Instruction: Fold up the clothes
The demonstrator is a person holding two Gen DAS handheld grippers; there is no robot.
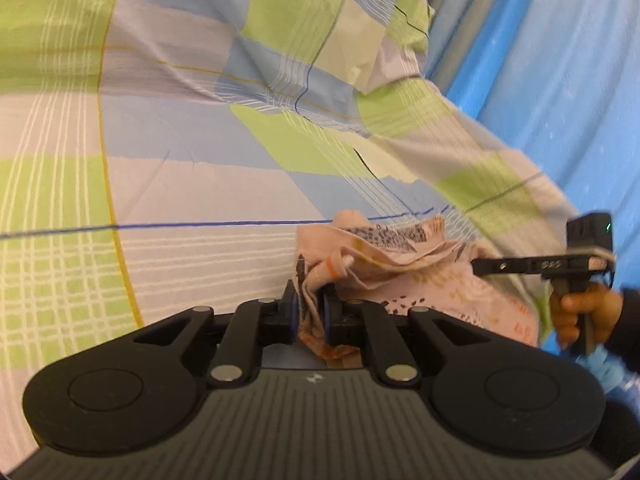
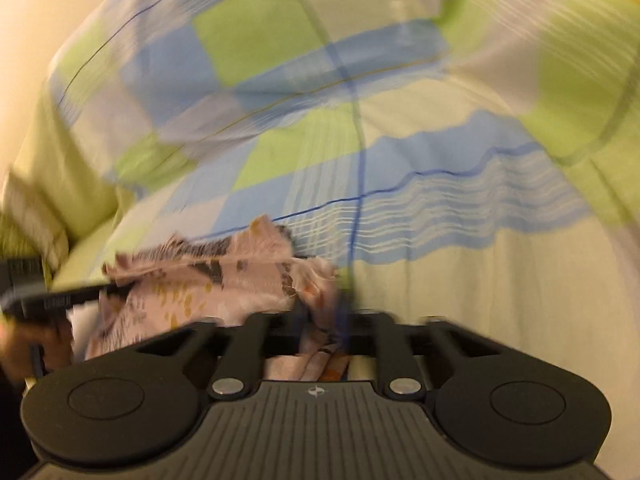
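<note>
Here we hold a pink cloth [image 1: 400,256] with dark and orange printed marks, bunched and creased, stretched between our two tongs above a checked sheet [image 1: 180,140]. The left tongs [image 1: 311,312] are closed on one gathered edge of the cloth, which is squeezed between the two blue-lined pads and hangs down below them. In the right wrist view the same cloth [image 2: 224,276] runs into the right tongs [image 2: 320,328], whose fingers are pressed together on a fold of it, though that picture is smeared by motion and the fingertips are hard to make out. From the left view we also see the right tongs from the side, with a hand [image 1: 580,312] wrapped around its handle, at the far end of the cloth. The sheet, in green, blue and pale squares with thin white and dark lines, covers the bed under and behind the cloth and rises in a rumpled mound further back. Beyond it on the right lies a blue covering [image 1: 560,60].
</note>
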